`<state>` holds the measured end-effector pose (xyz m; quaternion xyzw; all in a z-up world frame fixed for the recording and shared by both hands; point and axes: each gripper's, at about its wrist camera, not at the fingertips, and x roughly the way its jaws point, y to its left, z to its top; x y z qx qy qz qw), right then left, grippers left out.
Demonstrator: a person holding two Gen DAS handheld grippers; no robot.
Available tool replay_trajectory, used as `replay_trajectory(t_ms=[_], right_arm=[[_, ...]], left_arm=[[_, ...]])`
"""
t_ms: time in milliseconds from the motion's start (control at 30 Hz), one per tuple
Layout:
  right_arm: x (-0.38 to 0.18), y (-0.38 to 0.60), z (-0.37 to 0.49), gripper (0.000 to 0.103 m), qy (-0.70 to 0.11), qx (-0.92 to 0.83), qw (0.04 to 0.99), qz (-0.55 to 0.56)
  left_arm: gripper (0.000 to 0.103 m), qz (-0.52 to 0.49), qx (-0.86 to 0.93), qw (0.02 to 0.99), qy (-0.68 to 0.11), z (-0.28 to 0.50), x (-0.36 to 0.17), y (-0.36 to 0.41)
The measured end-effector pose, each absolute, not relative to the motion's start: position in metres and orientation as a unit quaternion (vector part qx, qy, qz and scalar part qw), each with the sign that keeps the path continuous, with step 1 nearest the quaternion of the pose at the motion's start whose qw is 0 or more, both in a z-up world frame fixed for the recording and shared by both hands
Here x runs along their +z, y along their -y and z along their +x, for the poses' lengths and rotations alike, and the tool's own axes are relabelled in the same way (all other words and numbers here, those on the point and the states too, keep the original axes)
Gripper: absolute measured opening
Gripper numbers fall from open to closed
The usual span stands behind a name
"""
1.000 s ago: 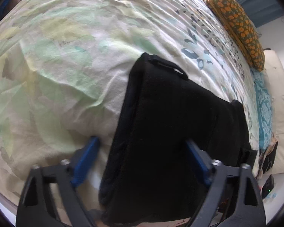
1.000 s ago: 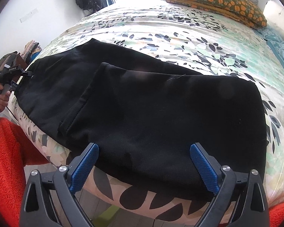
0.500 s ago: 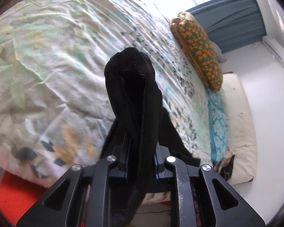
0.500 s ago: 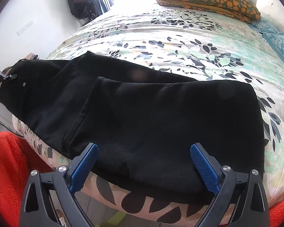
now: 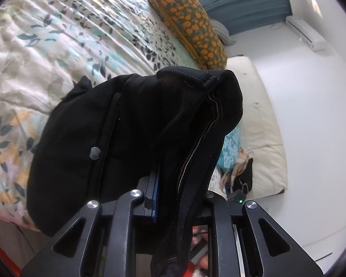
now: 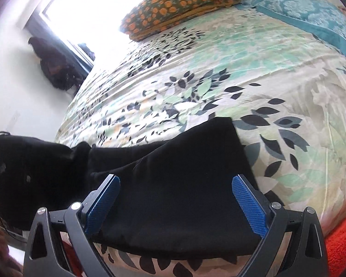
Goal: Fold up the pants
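The black cotton pants (image 6: 173, 196) lie along the near edge of the bed with the leaf-print quilt (image 6: 219, 73), one end already doubled over and flat, the other end raised off the quilt. The left gripper (image 5: 170, 184) is clamped on that raised end, which appears to be the waistband: a stitched hem and a small grey button (image 5: 95, 153) show in the bunched fabric, which drapes over both fingers and hangs clear of the bed. The right gripper (image 6: 175, 205) hovers above the flat folded section near the edge, blue pads (image 6: 249, 204) wide apart, holding nothing; whether they touch the cloth cannot be told. The step in hand appears to be the second fold: carrying the gripped end over the folded section. The next move calls for the left gripper to travel across to the far end of the flat section, lay the fabric down edge to edge, then release. The right gripper should likely pin or smooth the lower layer to prevent dragging.
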<state>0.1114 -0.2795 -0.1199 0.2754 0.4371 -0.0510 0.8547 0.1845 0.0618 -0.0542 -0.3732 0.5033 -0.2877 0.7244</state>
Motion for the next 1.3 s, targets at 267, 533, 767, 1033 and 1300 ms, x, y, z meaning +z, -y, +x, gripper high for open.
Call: replay_trajectory(t_ms=[267, 533, 767, 1033, 1300], right_arm=[[-0.103, 0.338, 0.089, 0.099, -0.392, -0.088, 0.857, 0.323], [-0.103, 0.361, 0.076, 0.099, -0.377, -0.103, 0.852, 0.348], [-0.104, 0.368, 0.071, 0.099, -0.373, -0.115, 0.852, 0.35], [-0.141, 0.352, 0.088, 0.099, -0.399, 0.062, 0.79, 0.461], [-0.167, 0.303, 0.107, 0.097, -0.488, 0.103, 0.761, 0.414]], left_arm=[[0.016, -0.332, -0.291, 0.705, -0.555, 0.193, -0.097, 0.044], [0.024, -0.251, -0.281, 0.735, -0.564, 0.196, -0.113, 0.108], [0.075, -0.206, -0.343, 0.706, -0.585, 0.172, -0.124, 0.142], [0.086, -0.159, -0.271, 0.791, -0.526, 0.15, -0.091, 0.014], [0.087, -0.247, -0.195, 0.79, -0.526, 0.135, -0.144, -0.074]])
